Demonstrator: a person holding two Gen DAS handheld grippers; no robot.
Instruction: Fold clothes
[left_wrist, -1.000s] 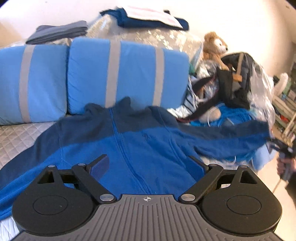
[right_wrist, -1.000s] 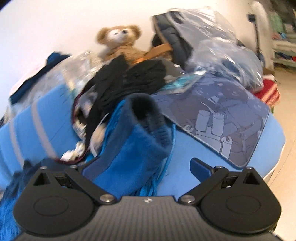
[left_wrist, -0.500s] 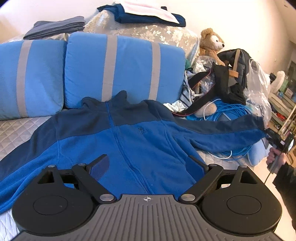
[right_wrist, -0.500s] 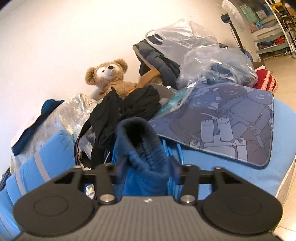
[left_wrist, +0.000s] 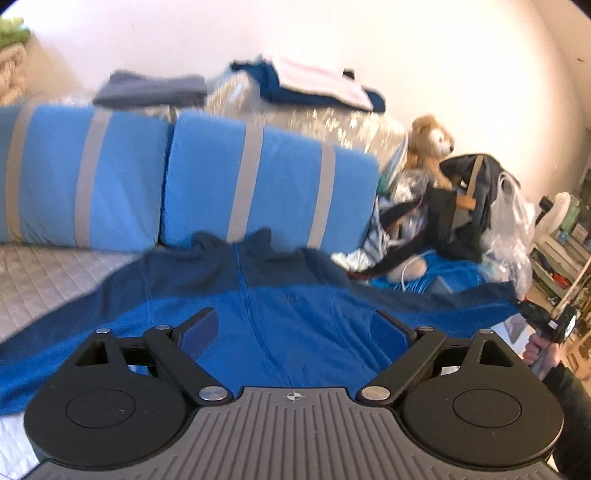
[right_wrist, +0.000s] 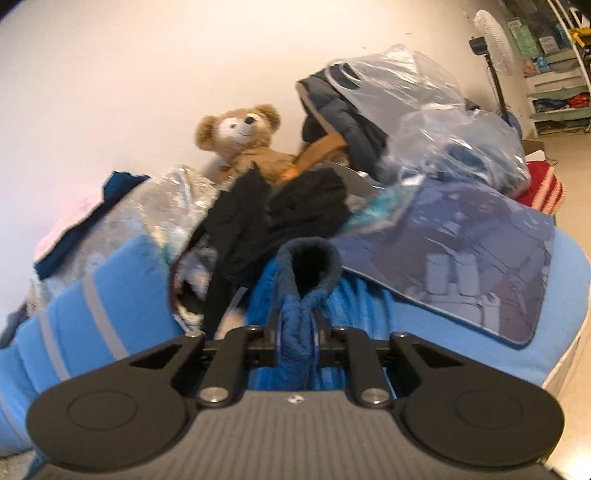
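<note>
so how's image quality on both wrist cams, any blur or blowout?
Left wrist: motion blur smears the folded pile and pillows; left gripper sharp; wall blown out pinkish-white. Right wrist: teddy bear fairly crisp, edges smeared, glare on plastic bags. Both show fisheye bending and dark corners.

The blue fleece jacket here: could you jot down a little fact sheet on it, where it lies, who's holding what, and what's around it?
garment: blue fleece jacket, two-tone, front up, zipped
resting on: grey quilted cover
behind it: blue striped cushions
sleeve cuff: pinched in the right hand-held gripper, sleeve stretched out sideways
left hand-held gripper: open, above the jacket body, holding nothing
nearby clutter: teddy bear, plastic bags
fold state: not yet folded
</note>
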